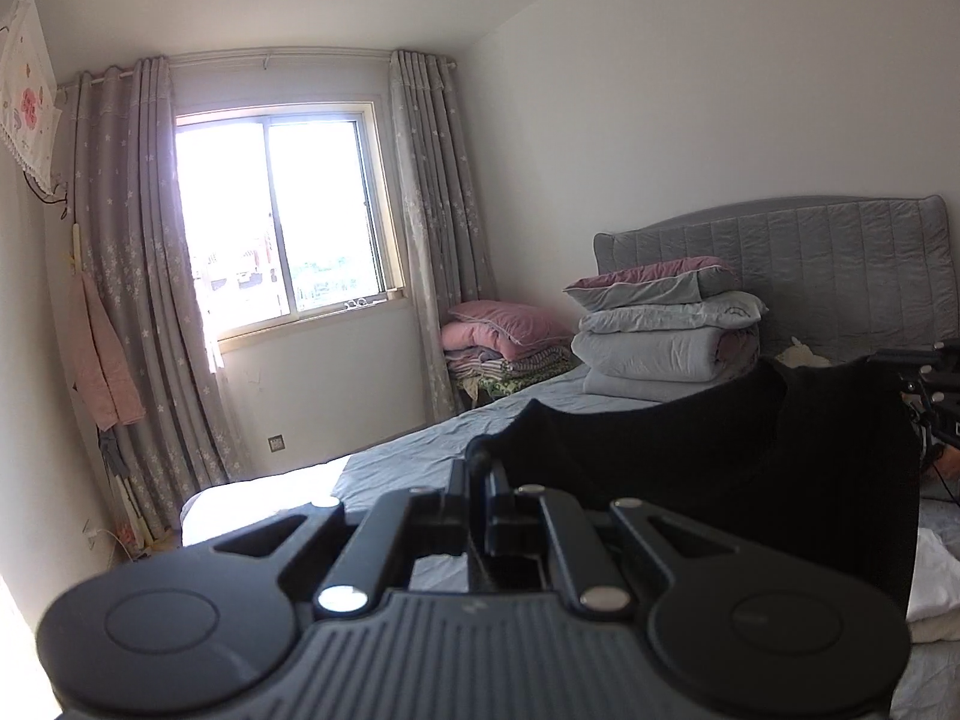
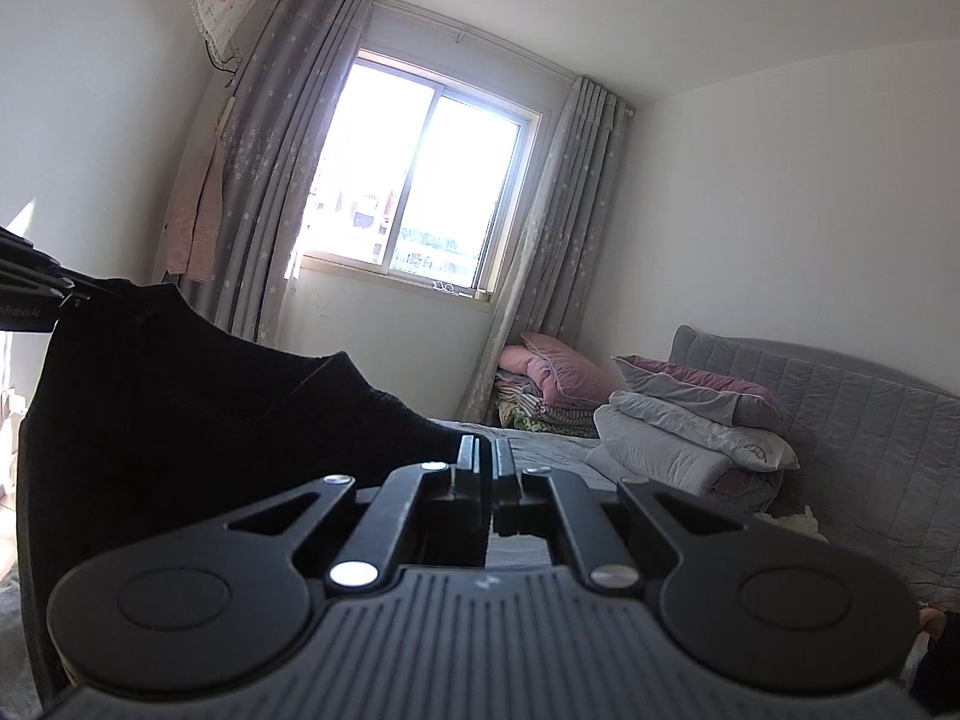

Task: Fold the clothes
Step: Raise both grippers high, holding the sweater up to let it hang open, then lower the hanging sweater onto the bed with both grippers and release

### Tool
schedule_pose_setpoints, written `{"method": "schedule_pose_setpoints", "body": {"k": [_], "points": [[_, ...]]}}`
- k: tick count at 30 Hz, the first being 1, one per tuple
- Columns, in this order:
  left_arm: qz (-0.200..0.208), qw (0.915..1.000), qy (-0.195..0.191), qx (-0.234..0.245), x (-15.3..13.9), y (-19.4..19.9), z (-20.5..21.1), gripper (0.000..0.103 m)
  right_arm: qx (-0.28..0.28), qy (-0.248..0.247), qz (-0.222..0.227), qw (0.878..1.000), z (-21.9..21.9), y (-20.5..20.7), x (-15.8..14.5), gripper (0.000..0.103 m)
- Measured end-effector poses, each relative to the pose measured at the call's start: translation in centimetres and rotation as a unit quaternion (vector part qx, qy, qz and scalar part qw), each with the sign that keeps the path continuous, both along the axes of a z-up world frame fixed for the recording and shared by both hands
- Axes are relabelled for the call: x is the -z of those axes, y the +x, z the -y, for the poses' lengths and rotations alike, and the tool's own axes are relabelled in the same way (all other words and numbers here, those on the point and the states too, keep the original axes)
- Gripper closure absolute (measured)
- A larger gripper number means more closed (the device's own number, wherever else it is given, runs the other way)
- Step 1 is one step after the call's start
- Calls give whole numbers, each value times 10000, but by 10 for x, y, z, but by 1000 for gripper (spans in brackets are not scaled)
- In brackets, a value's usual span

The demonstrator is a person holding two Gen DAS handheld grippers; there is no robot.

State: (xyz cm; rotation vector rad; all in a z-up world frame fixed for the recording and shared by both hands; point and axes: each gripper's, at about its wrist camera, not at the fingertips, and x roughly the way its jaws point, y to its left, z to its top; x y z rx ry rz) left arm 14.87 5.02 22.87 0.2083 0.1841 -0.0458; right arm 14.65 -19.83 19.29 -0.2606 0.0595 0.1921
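Note:
A black garment [image 1: 720, 456] hangs stretched in the air above the grey bed. My left gripper [image 1: 480, 468] is shut on one top corner of it; the cloth runs from its jaws off to the right. The right gripper [image 1: 936, 384] shows at the far right edge of the left wrist view, at the garment's other corner. In the right wrist view my right gripper [image 2: 487, 456] is shut on that corner, with the black garment [image 2: 180, 420] spreading left to the left gripper [image 2: 36, 294]. A V-shaped neckline dips along the top edge.
The grey bed [image 1: 420, 450] lies below, with a padded headboard [image 1: 810, 252]. Folded grey and pink quilts [image 1: 660, 330] are stacked near the headboard, and a pink pile [image 1: 504, 336] sits in the corner. White folded cloth [image 1: 930, 594] lies at the right. A curtained window [image 1: 282, 228] faces me.

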Motion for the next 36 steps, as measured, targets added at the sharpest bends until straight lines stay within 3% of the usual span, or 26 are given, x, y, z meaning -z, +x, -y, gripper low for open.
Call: {"method": "schedule_pose_setpoints", "body": {"k": [16,31,36], "points": [[-1001,9926,255,-639,111,167,24,99,666,-406,-730,9943,-28,145,101,99],[-2217,9681,69,-1162,254,283,16,98,790,-551,-1730,9802,-47,240,223,99],[-2436,9624,221,-1177,293,306,22,98,794,-675,-2064,9729,-50,257,259,99]]}}
